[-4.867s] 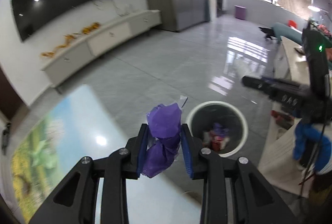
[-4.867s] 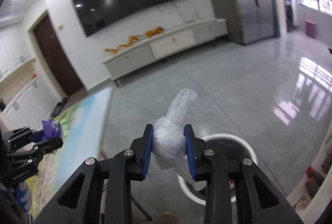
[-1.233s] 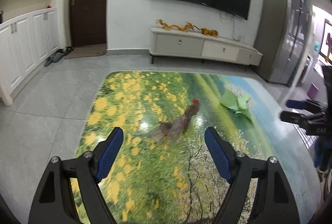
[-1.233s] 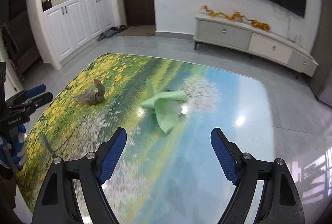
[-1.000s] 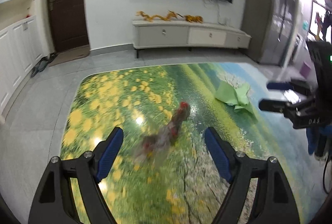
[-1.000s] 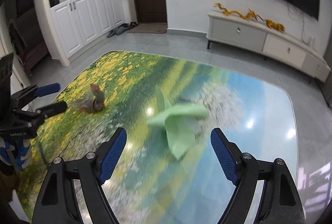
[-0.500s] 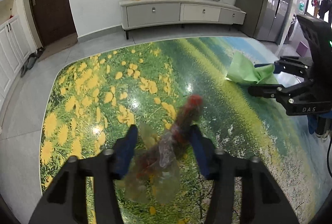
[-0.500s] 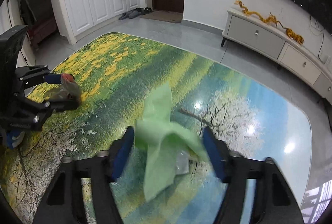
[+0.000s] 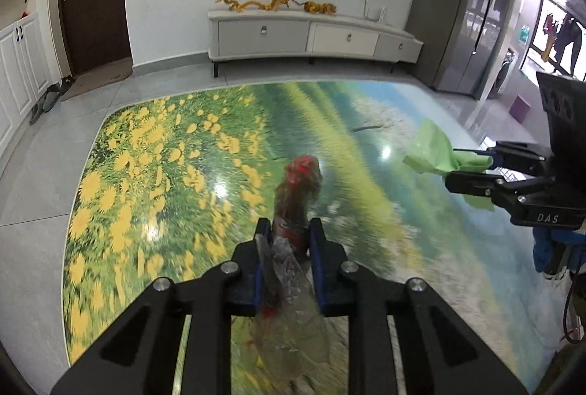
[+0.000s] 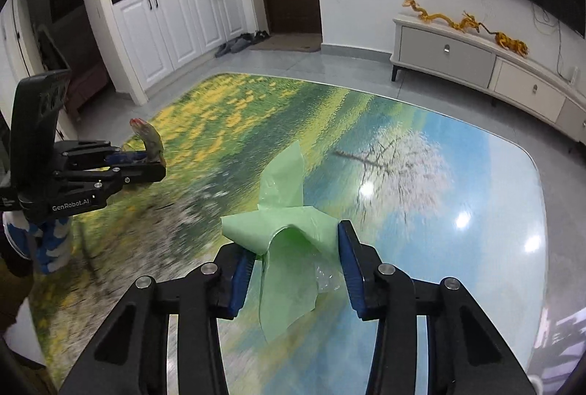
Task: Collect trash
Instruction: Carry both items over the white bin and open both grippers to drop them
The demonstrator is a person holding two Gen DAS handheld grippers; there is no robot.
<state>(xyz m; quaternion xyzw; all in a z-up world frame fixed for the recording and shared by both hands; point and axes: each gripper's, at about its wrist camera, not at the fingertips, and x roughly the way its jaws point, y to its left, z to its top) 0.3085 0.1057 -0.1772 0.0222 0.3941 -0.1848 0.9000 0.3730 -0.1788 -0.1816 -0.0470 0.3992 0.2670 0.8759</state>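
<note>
Trash sits in both your claws above the tabletop [image 10: 457,182]: your left claw [image 9: 289,241] is closing on the clear red-tipped wrapper [image 9: 296,197], your right claw [image 10: 293,248] is narrowing around the green plastic bag [image 10: 289,208]. Finish both grips, then lift.

1. The clear wrapper [image 9: 293,248], crumpled and with red marks, is standing almost upright over the near, flowered part of the table, its red tip pointing up.
2. The green bag [image 10: 289,230], thin and folded, is spreading open further right, one corner rising.
</note>
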